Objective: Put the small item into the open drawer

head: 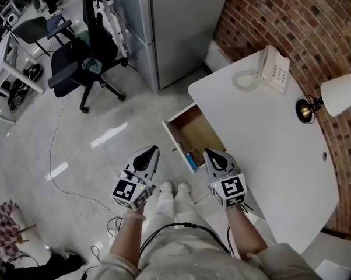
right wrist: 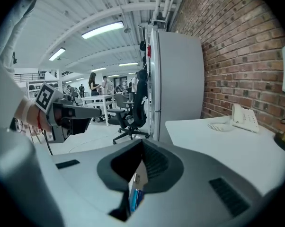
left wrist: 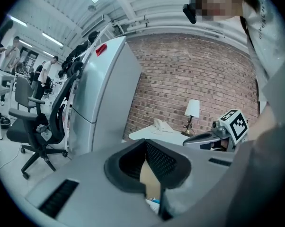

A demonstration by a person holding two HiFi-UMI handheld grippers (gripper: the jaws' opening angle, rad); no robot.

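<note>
I read left gripper point(head: 151, 150), right gripper point(head: 210, 153) both closed, empty; small blue item point(head: 191, 159) lies in open wooden drawer point(head: 196, 129)

Bright, even indoor light fills all three views. It comes from ceiling tube lamps point(right wrist: 102, 30), which glow in both gripper views. In the head view the glossy floor point(head: 76, 156) carries pale glare streaks, the white desk point(head: 274, 156) is close to washed out, and shadows are soft. Both gripper views bulge like a fisheye, with black corners and bowed lines. The bodies of the left gripper point(left wrist: 145, 143) and right gripper point(right wrist: 141, 143), near the lens, are blurred.
</note>
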